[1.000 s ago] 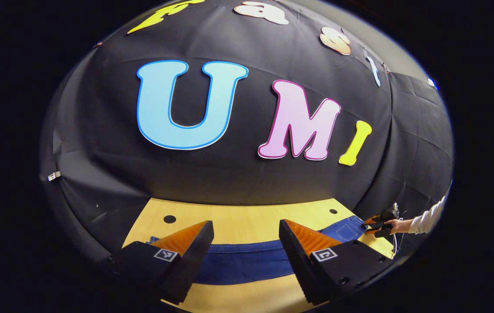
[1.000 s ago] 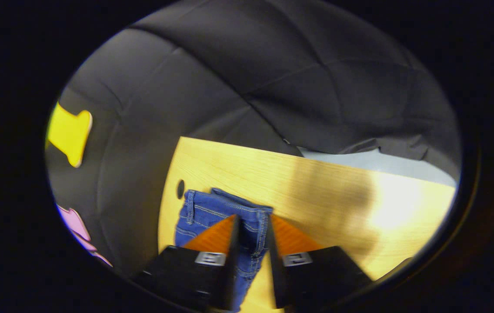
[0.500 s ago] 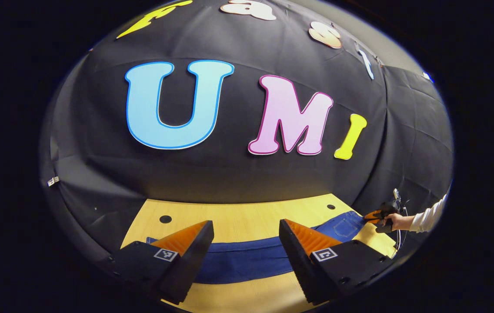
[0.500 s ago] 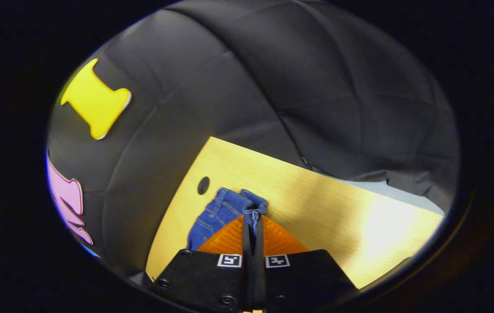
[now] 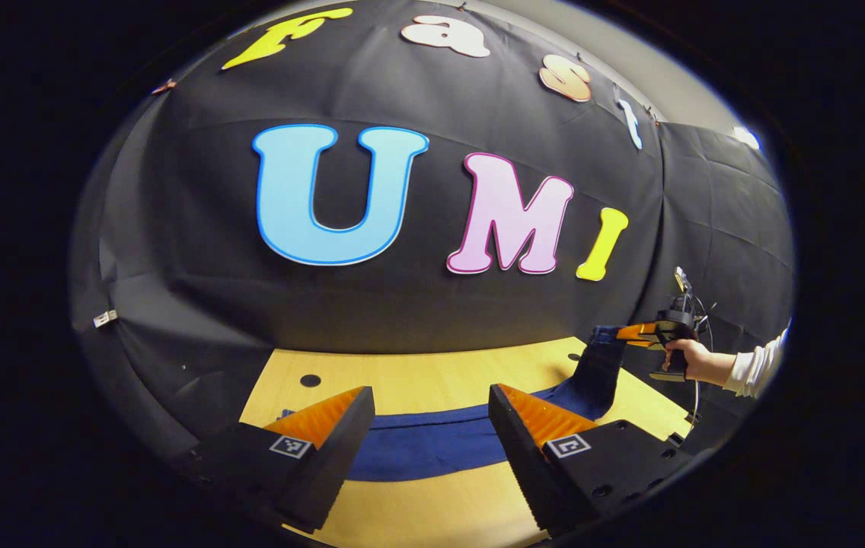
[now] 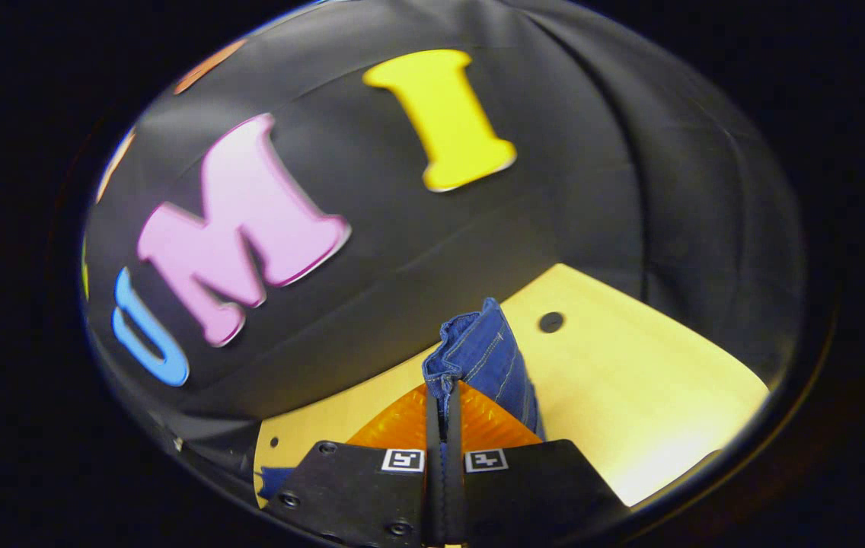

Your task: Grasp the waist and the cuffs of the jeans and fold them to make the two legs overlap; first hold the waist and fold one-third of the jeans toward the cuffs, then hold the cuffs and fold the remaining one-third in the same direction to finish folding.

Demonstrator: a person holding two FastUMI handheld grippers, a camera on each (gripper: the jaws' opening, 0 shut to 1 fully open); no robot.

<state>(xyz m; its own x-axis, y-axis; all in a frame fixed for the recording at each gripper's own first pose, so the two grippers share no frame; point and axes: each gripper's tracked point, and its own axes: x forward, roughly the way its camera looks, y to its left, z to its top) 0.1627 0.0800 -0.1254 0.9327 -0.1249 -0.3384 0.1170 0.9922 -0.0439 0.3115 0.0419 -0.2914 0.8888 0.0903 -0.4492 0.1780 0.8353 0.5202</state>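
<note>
The jeans [image 5: 432, 449] lie in a long strip across the table [image 5: 432, 384], their waist [image 6: 478, 354] lifted off the wood at the far end. My right gripper [image 6: 444, 415] is clenched on that waist, both fingers pressing the denim, my hand [image 5: 687, 359] holding it up. My left gripper [image 5: 429, 426] hangs spread wide over the middle of the strip, grasping nothing.

left gripper [image 5: 429, 392]: a square black-and-white code patch [image 5: 289, 446] on each finger, a pattern with no letters or numbers.
right gripper [image 6: 442, 396]: the same kind of code patch [image 6: 402, 460] on each finger, nothing readable.
jeans [image 6: 489, 354]: no legible label.
</note>
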